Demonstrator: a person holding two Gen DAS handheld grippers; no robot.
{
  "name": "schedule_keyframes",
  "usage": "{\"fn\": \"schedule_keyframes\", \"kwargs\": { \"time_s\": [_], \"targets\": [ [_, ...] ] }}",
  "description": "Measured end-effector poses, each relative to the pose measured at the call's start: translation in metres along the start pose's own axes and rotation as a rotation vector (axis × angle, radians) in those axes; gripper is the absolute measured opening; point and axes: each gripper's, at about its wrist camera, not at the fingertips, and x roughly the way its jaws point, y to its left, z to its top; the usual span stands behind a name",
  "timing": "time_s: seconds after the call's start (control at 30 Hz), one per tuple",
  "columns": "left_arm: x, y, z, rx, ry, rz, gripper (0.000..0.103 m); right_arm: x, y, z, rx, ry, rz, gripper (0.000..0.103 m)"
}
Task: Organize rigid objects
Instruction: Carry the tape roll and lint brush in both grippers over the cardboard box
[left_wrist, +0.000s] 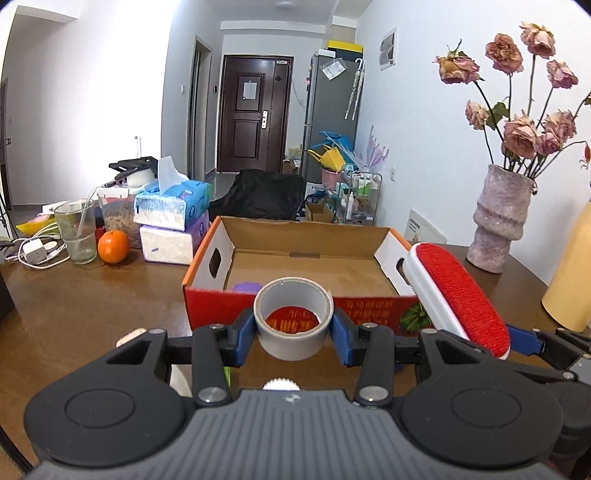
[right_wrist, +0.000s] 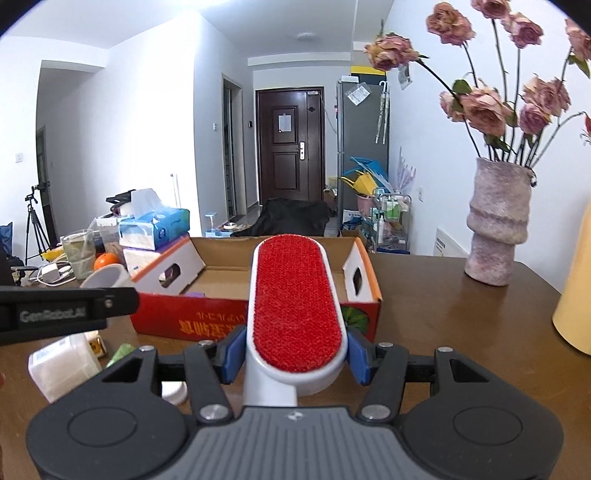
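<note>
While both handheld grippers were raised above a brown wooden table (left_wrist: 92, 306), each one was clamped on an object. The left gripper (left_wrist: 293, 330) held a grey roll of tape (left_wrist: 293, 325), its blue pads pressing on the roll's two sides, with the roll's open core facing upward. The right gripper (right_wrist: 295, 350) held a lint brush (right_wrist: 295, 306), its pads squeezing the white body near the handle end.

An open cardboard box (left_wrist: 295, 306), with a red printed front and white end walls, lay directly ahead of both grippers. Its near wall sat just beyond the tape roll in the left view. Inside it, near the front left, something purple (left_wrist: 245, 287) showed only partly, and the rest of the visible floor looked bare.

The brush's long axis pointed straight forward, away from the gripper. Its red bristle face was turned upward, and its far tip already reached over the box's near wall in the right view. In the left view the brush appeared at the box's right front corner. Judging from this, both hands seemed about equally near the box, tape on the left and brush on the right.

A pink vase (right_wrist: 495, 221) of dried roses stood well apart, to the right of the box.
</note>
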Motion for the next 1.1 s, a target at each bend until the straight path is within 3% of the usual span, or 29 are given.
{"fn": "schedule_keyframes", "kwargs": {
  "time_s": [0.6, 1.1],
  "targets": [
    [0.057, 0.021, 0.041, -0.091, 0.006, 0.061, 0.044, 0.054, 0.006, 0.032, -0.005, -0.002, 0.006, 0.055],
    [0.103, 0.017, 0.061, -0.098, 0.022, 0.067, 0.044, 0.095, -0.003, 0.052, 0.002, 0.001, 0.005, 0.055]
  ]
}}
